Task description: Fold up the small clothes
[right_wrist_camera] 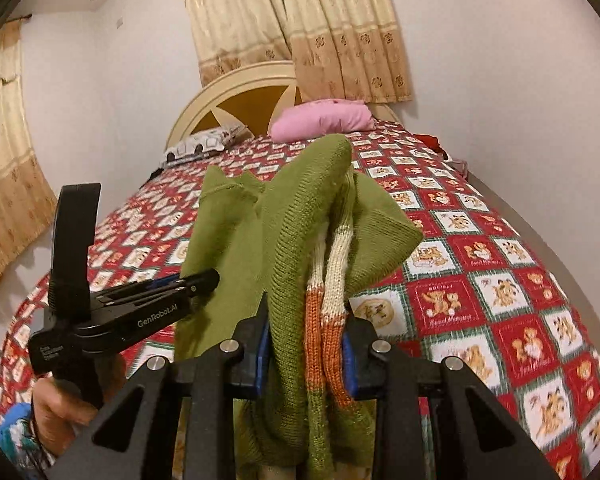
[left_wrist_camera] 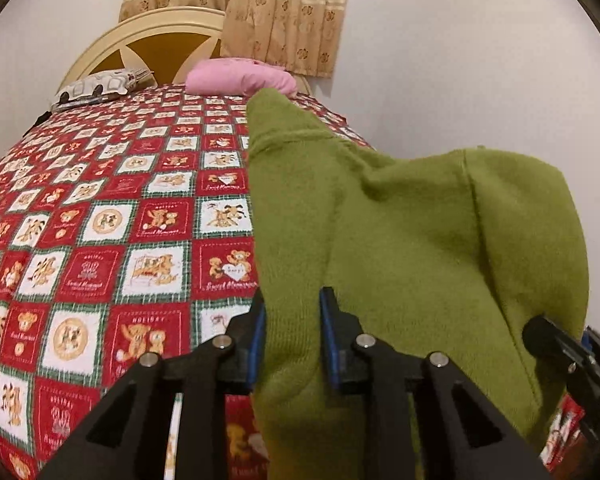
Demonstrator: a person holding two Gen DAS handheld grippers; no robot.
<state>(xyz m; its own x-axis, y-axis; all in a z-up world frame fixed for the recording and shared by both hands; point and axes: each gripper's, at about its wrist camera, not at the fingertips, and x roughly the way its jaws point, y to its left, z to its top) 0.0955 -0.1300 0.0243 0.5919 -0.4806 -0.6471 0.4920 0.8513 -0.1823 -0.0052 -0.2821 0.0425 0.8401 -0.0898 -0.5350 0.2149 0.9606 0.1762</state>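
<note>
A small green knitted sweater (left_wrist_camera: 420,240) hangs lifted above the bed between both grippers. My left gripper (left_wrist_camera: 292,320) is shut on a green fold of it. In the right wrist view the sweater (right_wrist_camera: 284,248) bunches up, showing cream and orange stripes (right_wrist_camera: 328,312). My right gripper (right_wrist_camera: 306,340) is shut on this bunched, striped part. The left gripper (right_wrist_camera: 204,280) also shows in the right wrist view, at the left, gripping the sweater's edge. The right gripper's body (left_wrist_camera: 560,348) shows at the right edge of the left wrist view.
The bed has a red, white and green teddy-bear quilt (left_wrist_camera: 120,220). A pink pillow (left_wrist_camera: 240,76) and a car-shaped cushion (left_wrist_camera: 100,86) lie by the cream headboard (right_wrist_camera: 236,88). Beige curtains (right_wrist_camera: 340,32) hang behind. A red item (right_wrist_camera: 430,142) lies at the bed's far right edge.
</note>
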